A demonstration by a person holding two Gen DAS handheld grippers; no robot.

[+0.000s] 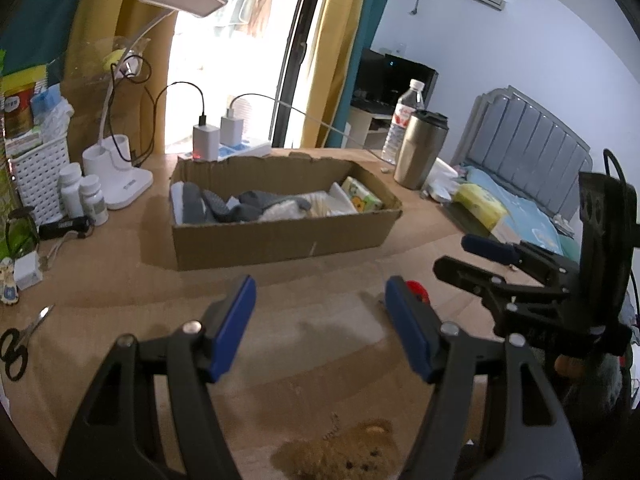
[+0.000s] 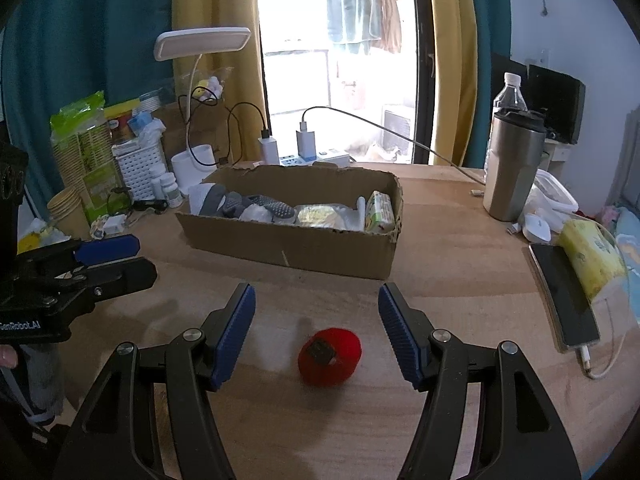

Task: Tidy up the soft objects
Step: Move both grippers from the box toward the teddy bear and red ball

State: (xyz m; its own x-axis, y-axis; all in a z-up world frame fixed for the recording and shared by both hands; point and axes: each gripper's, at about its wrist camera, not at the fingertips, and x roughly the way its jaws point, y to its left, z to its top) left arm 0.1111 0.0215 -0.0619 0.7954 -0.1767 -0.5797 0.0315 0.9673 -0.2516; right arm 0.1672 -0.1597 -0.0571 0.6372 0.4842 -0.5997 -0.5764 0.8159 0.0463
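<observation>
A cardboard box (image 1: 280, 236) (image 2: 304, 246) sits mid-table and holds grey and white socks (image 1: 240, 206) (image 2: 248, 206), a white cloth and a tissue pack (image 1: 362, 196) (image 2: 380, 212). A red soft round object (image 2: 330, 356) lies on the table between my right gripper's open fingers; its edge shows in the left wrist view (image 1: 418, 292). A brown teddy bear (image 1: 348, 454) lies under my left gripper (image 1: 320, 326), which is open and empty. My right gripper (image 2: 316, 330) is open and empty, to the right of the left one (image 1: 472, 256).
A white desk lamp (image 1: 120, 176) (image 2: 192, 164), pill bottles (image 1: 84, 196), a white basket (image 1: 36, 176) and scissors (image 1: 20, 344) are at the left. A steel tumbler (image 1: 418, 152) (image 2: 512, 164), water bottle (image 2: 508, 96), phone (image 2: 564, 300) and yellow tissue pack (image 2: 592, 256) are at the right.
</observation>
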